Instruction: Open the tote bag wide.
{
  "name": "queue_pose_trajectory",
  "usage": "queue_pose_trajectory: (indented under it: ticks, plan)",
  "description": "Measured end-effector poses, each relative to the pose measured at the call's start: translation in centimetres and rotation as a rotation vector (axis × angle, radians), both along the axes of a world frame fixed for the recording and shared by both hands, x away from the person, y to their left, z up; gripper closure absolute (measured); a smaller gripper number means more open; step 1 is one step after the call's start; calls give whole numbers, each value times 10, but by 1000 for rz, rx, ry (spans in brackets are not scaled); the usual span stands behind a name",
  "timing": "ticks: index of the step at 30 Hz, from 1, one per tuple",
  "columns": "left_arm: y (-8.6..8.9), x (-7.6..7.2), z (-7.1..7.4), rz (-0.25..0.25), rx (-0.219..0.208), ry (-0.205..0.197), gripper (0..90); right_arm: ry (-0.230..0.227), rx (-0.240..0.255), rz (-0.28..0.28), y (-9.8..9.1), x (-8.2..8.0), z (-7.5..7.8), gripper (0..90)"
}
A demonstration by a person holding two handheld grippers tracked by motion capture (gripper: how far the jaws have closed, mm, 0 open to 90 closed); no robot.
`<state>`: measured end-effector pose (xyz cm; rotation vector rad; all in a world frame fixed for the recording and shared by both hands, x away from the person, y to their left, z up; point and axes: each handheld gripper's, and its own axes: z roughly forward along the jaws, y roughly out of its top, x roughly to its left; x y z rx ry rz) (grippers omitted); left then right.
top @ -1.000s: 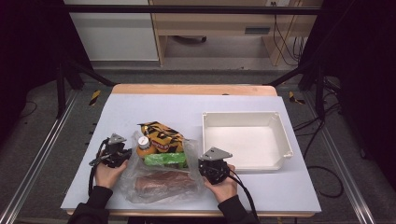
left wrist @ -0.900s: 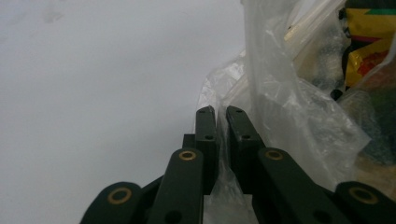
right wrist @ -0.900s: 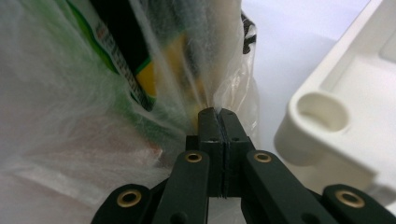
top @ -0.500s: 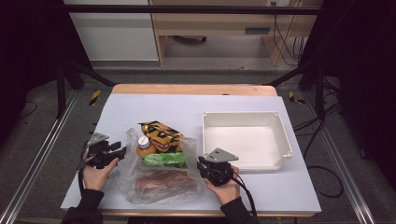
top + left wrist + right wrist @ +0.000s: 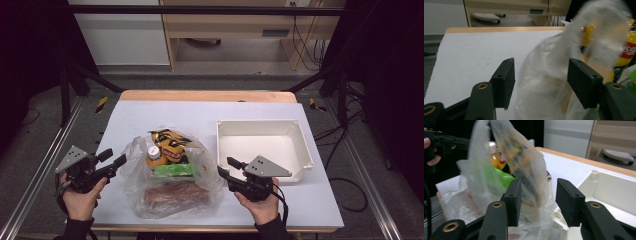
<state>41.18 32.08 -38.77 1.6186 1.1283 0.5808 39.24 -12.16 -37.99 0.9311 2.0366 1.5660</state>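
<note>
I am watching the bag (image 5: 172, 175) sitting low in the middle of the high view, on the desk (image 5: 200, 115), with a bottle (image 5: 154, 156), a green pack (image 5: 172, 170) and a brown pack (image 5: 175, 194) inside. My left claw (image 5: 114, 161) at lower left and my right claw (image 5: 225, 170) right of centre have both just been opening; their jaws are standing apart. In both gripper views loose film is hanging between the jaws, and I cannot tell whether it is touching a pad. I am judging the risk as this: film clinging to a pad could drag as I am pulling away, tipping the bottle or spilling the load sideways. The limp bag could also be slumping shut. The tray (image 5: 300, 145) at right is lying close to my right claw, so a careless swing could be knocking it.
</note>
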Motion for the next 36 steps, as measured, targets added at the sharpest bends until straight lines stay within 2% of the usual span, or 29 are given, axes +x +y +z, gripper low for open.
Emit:
queue_pose_trajectory:
  ticks: [4, 7, 11, 13, 15, 17, 19, 21, 26, 34, 36]
  plan:
    - [-8, -12, -1, -22, 41, 1, 401, 11, 12, 54, 6, -9, 1, 507]
    - [-17, -21, -6, -61, 55, 7, 425, 12, 6, 84, 14, -13, 1, 484]
    - [-34, -17, -13, -113, 111, 25, 483, 23, -2, 126, 28, -14, 0, 468]
    - [-38, -12, -18, -123, 126, 49, 563, 24, -17, 148, 36, -14, -1, 479]
    - [-41, -7, -23, -120, 134, 79, 652, 21, -49, 145, 42, -12, -3, 559]
    - [-40, -3, -29, -120, 131, 121, 751, 43, -78, 143, 43, -9, -6, 696]
    - [-39, -4, -31, -134, 132, 139, 833, 56, -83, 138, 40, -6, -9, 807]
    - [-38, -7, -31, -147, 128, 137, 889, 69, -86, 127, 35, -4, -12, 890]
    - [-35, -15, -29, -181, 105, 138, 900, 91, -76, 114, 23, -5, -16, 900]
    - [-39, -33, -30, -232, 118, 138, 900, 145, -72, 121, 7, -15, -29, 900]
    - [-39, -38, -32, -239, 111, 144, 900, 160, -68, 123, 3, -17, -33, 900]
